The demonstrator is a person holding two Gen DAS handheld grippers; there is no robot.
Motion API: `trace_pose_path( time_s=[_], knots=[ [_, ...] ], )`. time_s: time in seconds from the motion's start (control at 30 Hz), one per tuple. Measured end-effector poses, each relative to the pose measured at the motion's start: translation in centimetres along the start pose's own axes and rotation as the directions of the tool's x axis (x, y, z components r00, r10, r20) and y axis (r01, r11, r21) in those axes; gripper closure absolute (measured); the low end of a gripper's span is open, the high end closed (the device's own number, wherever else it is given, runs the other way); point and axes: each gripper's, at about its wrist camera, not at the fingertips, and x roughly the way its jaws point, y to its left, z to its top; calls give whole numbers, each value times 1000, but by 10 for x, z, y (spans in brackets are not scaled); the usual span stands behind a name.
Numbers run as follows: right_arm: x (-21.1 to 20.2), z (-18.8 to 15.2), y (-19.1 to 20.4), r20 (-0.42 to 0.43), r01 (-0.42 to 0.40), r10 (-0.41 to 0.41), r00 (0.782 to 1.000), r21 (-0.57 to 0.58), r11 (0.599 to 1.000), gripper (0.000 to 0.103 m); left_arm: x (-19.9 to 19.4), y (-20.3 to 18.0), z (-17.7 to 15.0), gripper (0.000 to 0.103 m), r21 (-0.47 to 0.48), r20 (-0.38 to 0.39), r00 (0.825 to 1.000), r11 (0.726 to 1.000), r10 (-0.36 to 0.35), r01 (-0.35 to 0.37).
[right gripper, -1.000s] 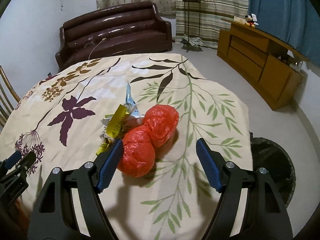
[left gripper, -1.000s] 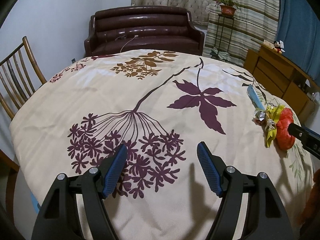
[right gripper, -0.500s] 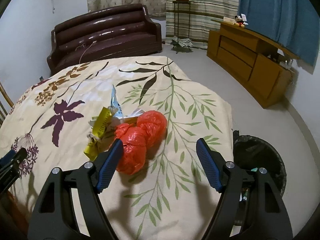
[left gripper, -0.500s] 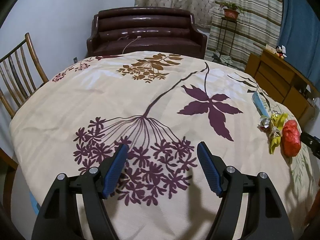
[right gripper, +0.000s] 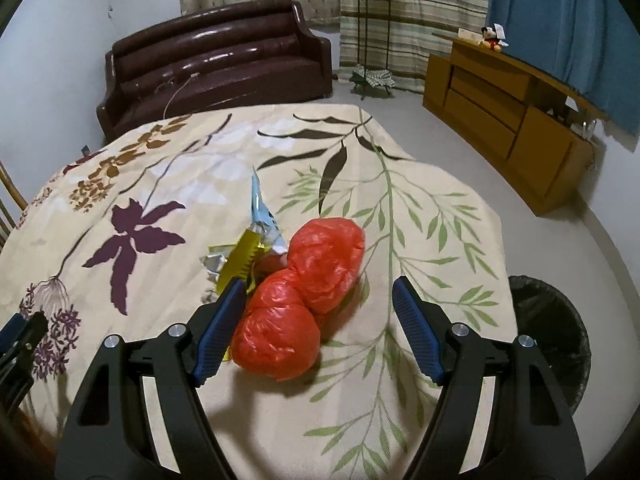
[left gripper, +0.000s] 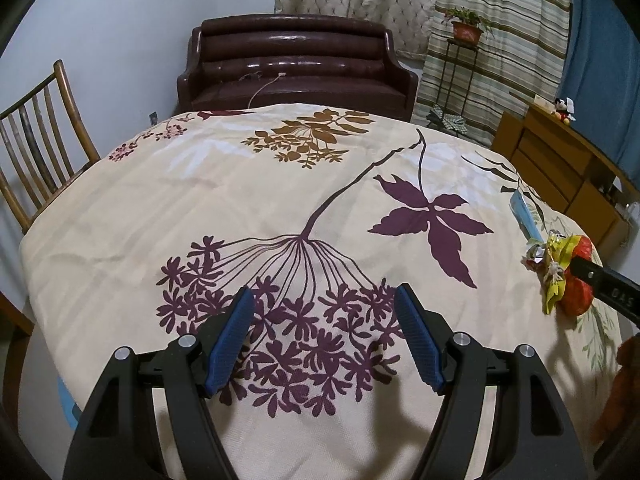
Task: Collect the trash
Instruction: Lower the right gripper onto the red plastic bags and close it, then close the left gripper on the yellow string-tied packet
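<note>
Gaping wide with nothing pressed between them, the jaws of the right gripper (right gripper: 318, 328) hang over the red bags (right gripper: 304, 296), two crumpled lumps touching each other on the bench (right gripper: 420, 208). The nearer lump sits partly inside the opening, hard against the left pad, while the right pad has bare cloth beneath it. So the trash lies just ahead and a shade left of the jaw centre. The pair's long axis runs from near-left to far-right, slanted across the line the jaws close along; judged from that, a small shift left would centre the near lump before closing.

Just beyond the bags on the left lie a yellow wrapper (right gripper: 240, 258), a bit of foil (right gripper: 214, 262) and a blue packet (right gripper: 262, 210), all touching or overlapping in one heap.

The left gripper (left gripper: 328, 334) also stands wide and empty, over the purple flower print, well apart from the heap, which shows at the far right of its view. The right hand is clearly the nearer one.

The bench edge falls away close to the right of the bags, and a black-lined bin (right gripper: 556, 336) stands on the floor just past that edge, low and to the right. The cloth around the heap is otherwise bare, so there looks to be free room for lifting and carrying right. A sofa (right gripper: 216, 68) and cabinet (right gripper: 500, 100) stand well back.
</note>
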Motion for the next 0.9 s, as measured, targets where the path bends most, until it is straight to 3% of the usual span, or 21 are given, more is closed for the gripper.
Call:
trace_pose_path(
  time_s=[0.17,0.23,0.5,0.9],
  knots=[
    [5,-2,-3,-19,-31,31,999,17,999,51,3,-3,0,33,0,-7,1000,1000,-9,9],
    [6,-3,-3,-24,-53,54,998,23,998,67,3,-7,0,33,4,-5,1000,1000,-17,17],
    [-5,-9,-8,2,-44,44,999,-5,999,68,0,-33,-1,33,37,-7,998,997,-64,65],
    [-18,-17,-55,30,-6,6,1000,26,1000,68,-2,-96,-1,33,105,-25,989,983,-147,149]
  ],
)
